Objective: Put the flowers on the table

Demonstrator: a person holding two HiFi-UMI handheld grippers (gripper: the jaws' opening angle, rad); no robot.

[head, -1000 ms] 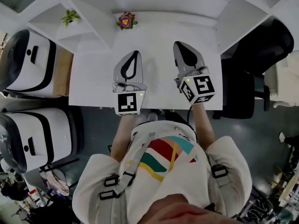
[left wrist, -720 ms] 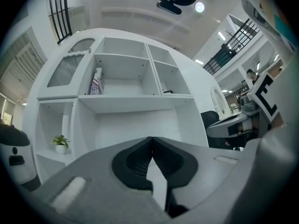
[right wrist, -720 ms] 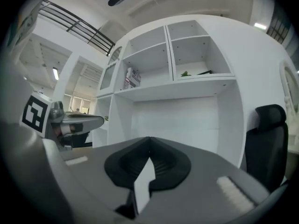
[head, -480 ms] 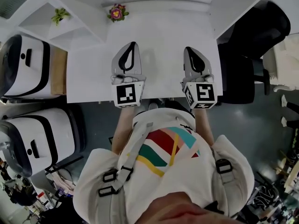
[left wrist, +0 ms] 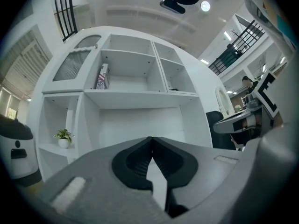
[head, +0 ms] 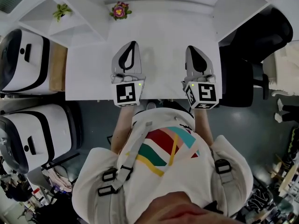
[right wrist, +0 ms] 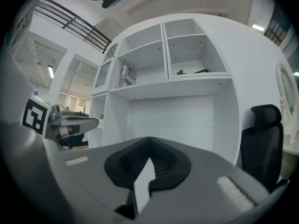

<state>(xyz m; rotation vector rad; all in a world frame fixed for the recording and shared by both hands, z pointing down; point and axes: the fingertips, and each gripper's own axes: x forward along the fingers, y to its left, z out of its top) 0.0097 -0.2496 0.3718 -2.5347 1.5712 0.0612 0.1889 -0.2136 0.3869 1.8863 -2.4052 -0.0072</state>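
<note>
Left tool (head: 132, 44) clenched, empty; right tool (head: 192, 48) likewise; both low over surface (head: 159, 36); flowers (head: 120, 10) on shelf (head: 163, 4) behind, well apart, nearer left tool; advice: spread jaws before reaching; grip low at base; keep upright.

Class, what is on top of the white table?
The left claw and right claw, both shut and empty, are over the table; pink flowers stand by its far edge. The surface beneath the claws is hidden.
</note>
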